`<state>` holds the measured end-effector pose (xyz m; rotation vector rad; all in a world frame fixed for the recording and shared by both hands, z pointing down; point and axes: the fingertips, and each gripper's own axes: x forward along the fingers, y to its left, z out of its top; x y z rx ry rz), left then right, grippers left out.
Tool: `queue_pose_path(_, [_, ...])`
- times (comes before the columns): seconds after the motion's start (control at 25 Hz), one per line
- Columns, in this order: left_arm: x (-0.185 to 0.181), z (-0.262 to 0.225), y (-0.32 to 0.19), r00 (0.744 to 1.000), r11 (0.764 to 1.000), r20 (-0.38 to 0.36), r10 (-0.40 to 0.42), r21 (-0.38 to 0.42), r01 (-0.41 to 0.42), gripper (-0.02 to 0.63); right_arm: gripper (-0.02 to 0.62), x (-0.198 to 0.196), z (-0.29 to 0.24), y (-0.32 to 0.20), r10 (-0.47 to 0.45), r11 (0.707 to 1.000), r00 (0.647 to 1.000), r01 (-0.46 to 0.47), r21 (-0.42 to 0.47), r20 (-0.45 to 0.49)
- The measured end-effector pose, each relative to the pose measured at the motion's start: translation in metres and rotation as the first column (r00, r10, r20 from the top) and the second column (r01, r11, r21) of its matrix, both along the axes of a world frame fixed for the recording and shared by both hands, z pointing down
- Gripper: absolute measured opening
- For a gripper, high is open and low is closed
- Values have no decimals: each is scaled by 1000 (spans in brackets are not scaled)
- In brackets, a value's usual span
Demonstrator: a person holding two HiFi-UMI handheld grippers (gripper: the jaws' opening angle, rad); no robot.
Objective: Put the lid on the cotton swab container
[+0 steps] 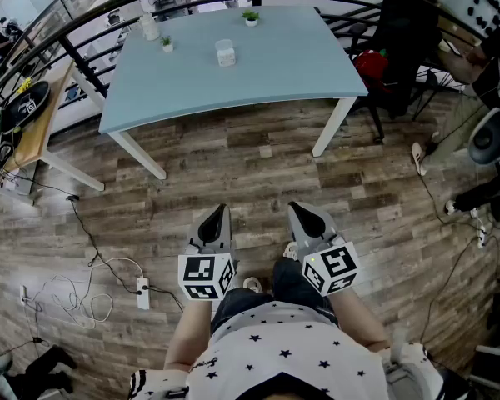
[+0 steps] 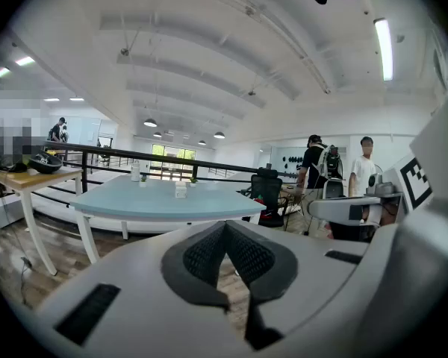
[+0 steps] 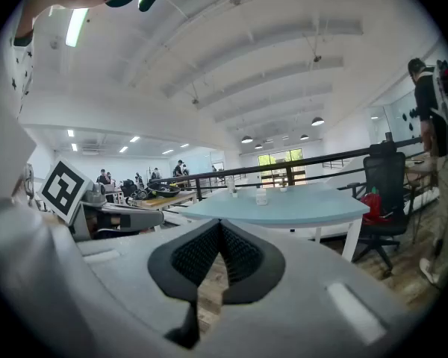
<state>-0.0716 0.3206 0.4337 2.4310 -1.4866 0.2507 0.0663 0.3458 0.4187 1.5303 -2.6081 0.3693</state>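
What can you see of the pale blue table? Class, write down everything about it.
The table has a smooth pale blue top with rounded corners on white slanted legs. It stands on the wood-plank floor beside a black railing. A small whitish container, two potted plants and a bottle rest on it. A black chair stands by one end.

table: before railing | container: on table, near its middle | back plant: behind container | left plant: left of container | bottle: table's far left corner | chair: right of table | power strip: floor, near left
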Motion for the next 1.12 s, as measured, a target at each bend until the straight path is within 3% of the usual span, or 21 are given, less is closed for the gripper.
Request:
queue_pose_path(0.36, [-23, -21, 76, 996, 996, -41, -80, 22, 81, 2, 5, -20, -28, 64, -66, 997, 998, 65, 36, 15])
queue_pose_path(0.84, [-27, -25, 90, 997, 998, -42, -57, 27, 58, 3, 6, -40, -36, 77, -102, 995, 992, 100, 29, 75])
queue_pose_path(1.12, [-35, -24, 80, 999, 999, -37, -23, 24, 24, 3, 6, -47, -31, 67, -61, 998, 997, 60, 23, 49])
